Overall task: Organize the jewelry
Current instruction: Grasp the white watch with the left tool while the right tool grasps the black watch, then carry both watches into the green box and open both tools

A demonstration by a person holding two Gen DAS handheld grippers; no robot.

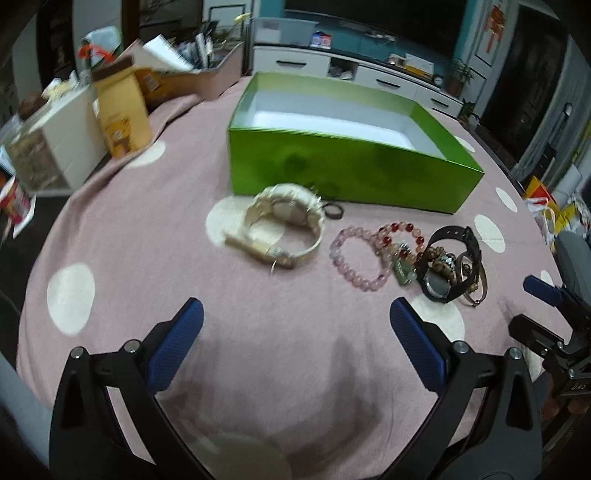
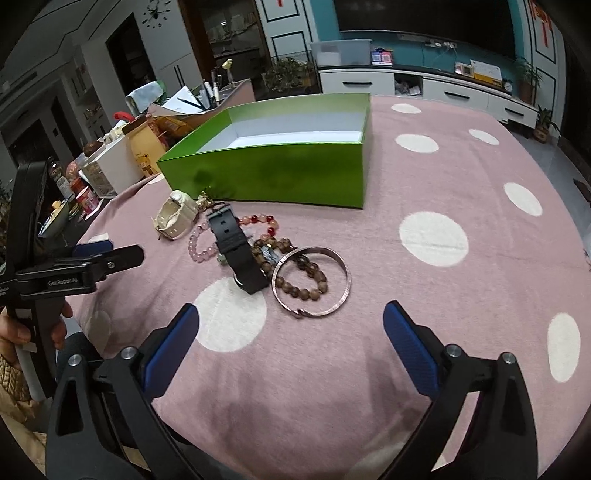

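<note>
The green box (image 2: pixel 273 177) looks like glossy cardboard, the pink tablecloth (image 2: pixel 424 295) soft matt cloth, the bangle (image 2: pixel 345 275) shiny metal.

This is a home living room. A long white TV cabinet (image 2: pixel 436 86) with dark drawer handles runs along a teal wall (image 2: pixel 413 50), under a big dark television screen (image 2: pixel 421 16). Potted plants (image 2: pixel 526 79) stand at its end, with a small clock (image 2: pixel 508 85) beside them. A starburst wall clock (image 2: pixel 153 10) hangs over a dark doorway. The table (image 2: pixel 424 295) wears a pink cloth with white polka dots, and household clutter crowds its far edge: a yellow bear-printed carton (image 2: pixel 146 151), a white drawer unit (image 2: pixel 110 166), pens and papers (image 2: pixel 195 98). A clear storage bin (image 2: pixel 340 51) sits on the cabinet.
</note>
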